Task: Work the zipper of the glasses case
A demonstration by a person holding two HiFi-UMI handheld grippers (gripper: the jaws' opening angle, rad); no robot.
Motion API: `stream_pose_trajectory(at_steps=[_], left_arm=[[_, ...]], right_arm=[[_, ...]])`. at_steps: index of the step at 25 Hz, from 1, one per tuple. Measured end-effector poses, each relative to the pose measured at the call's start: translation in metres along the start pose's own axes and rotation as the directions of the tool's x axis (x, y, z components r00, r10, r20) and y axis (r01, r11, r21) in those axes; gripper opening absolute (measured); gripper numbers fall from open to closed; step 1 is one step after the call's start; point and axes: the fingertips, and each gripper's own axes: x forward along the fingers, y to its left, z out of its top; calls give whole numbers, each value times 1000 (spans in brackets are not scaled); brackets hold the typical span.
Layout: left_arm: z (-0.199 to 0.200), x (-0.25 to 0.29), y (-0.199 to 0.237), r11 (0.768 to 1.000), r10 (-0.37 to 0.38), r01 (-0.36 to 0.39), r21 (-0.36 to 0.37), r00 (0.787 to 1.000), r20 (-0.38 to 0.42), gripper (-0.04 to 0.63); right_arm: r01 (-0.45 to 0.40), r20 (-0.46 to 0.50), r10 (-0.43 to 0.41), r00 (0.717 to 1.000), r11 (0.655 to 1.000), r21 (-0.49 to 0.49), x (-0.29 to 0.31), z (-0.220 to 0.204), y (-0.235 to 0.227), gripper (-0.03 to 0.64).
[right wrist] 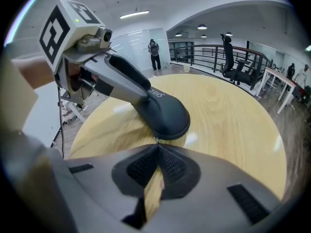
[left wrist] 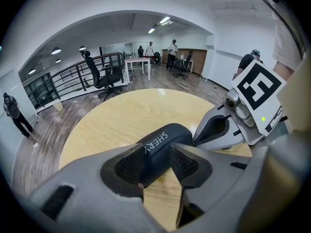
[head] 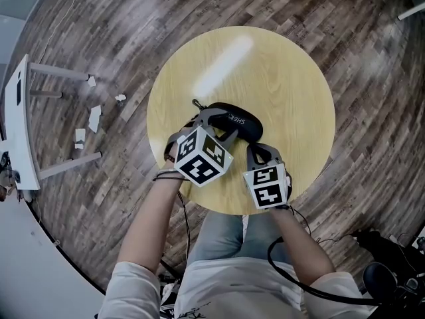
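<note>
The wooden floor (head: 99, 45) spreads all round, with a white bench (head: 16, 131) and paper scraps (head: 94, 117) well to the left of the glasses case (head: 240, 119) and no part in the work. The round table (head: 285, 78) carries the case, which lies alone on the side nearest the person, and the wood beyond the case is bare.

The case's long axis runs slantwise in the head view, from upper left to lower right. The left gripper (left wrist: 158, 149) straddles the case's left part from above, both ribbed pads pressed against its dark shell, so that end is clamped down. The right gripper (right wrist: 156, 143) stands at the case's opposite, rounded end, just short of the shell, and is the one nearer the fastening. Its jaws are together, the tips meeting on a small dark tab that I take for the zipper pull (right wrist: 156, 140), though it is too small to be sure.

From those closed tips the case stretches straight ahead and away, towards the left gripper. Judging by that, the pull must travel round the rounded end and along the case's side, and the likeliest obstacle is the left gripper's own jaws across the shell, which may sit over the zipper's track
</note>
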Motion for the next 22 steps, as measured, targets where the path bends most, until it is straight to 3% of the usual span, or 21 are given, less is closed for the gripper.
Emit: stream_pose_trajectory(at_steps=[9, 15, 19, 22], left_arm=[[2, 1, -1, 1000, -1, 1, -14, 1000, 9, 172], [9, -5, 3, 987, 15, 9, -159, 989, 149, 176], [9, -28, 12, 969, 103, -44, -243, 966, 236, 190], [9, -65, 8, 948, 199, -97, -305, 925, 325, 189]], right_arm=[[10, 12, -10, 1000, 1000, -8, -4, -4, -11, -2], [-5, 5, 5, 1000, 1000, 0, -8, -10, -17, 2], [24, 16, -24, 1000, 1000, -20, -20, -23, -36, 30], [74, 123, -65, 990, 995, -70, -53, -13, -42, 28]])
